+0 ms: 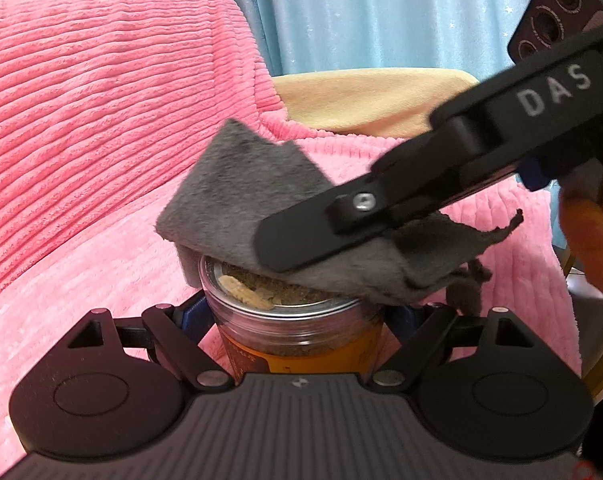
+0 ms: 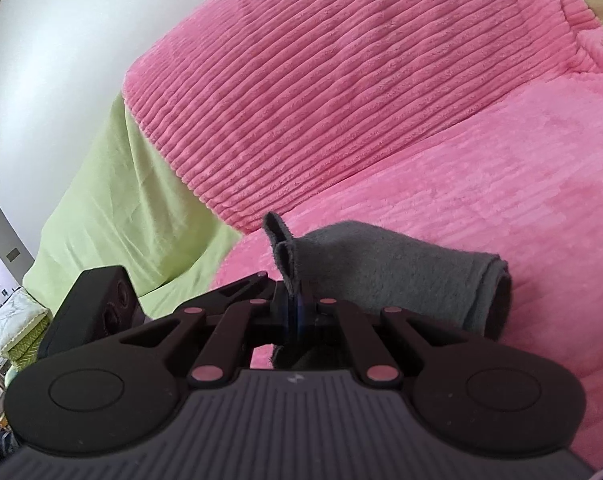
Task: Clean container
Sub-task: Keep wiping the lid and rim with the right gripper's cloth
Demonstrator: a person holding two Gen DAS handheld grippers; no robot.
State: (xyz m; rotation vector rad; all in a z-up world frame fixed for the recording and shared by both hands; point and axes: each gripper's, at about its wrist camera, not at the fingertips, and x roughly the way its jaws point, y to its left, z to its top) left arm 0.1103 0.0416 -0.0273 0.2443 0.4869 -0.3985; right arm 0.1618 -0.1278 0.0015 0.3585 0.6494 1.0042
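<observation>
A clear jar [image 1: 301, 332] with an orange label and brownish contents stands upright between the fingers of my left gripper [image 1: 299, 316], which is shut on its body. A grey fleece cloth [image 1: 237, 184] lies over the far and right side of the jar's clear lid. My right gripper [image 1: 277, 252] reaches in from the upper right and presses the cloth down on the lid. In the right wrist view, my right gripper [image 2: 295, 304] is shut on a fold of the grey cloth [image 2: 401, 264]. The jar is hidden beneath the cloth there.
A pink ribbed blanket [image 1: 81, 120] covers the sofa behind and under the jar. Behind it hang a blue starred curtain [image 1: 361, 12] and yellow fabric [image 1: 373, 96]. A person's hand [image 1: 593, 232] holds the right gripper. A green sheet [image 2: 113, 216] lies to the left.
</observation>
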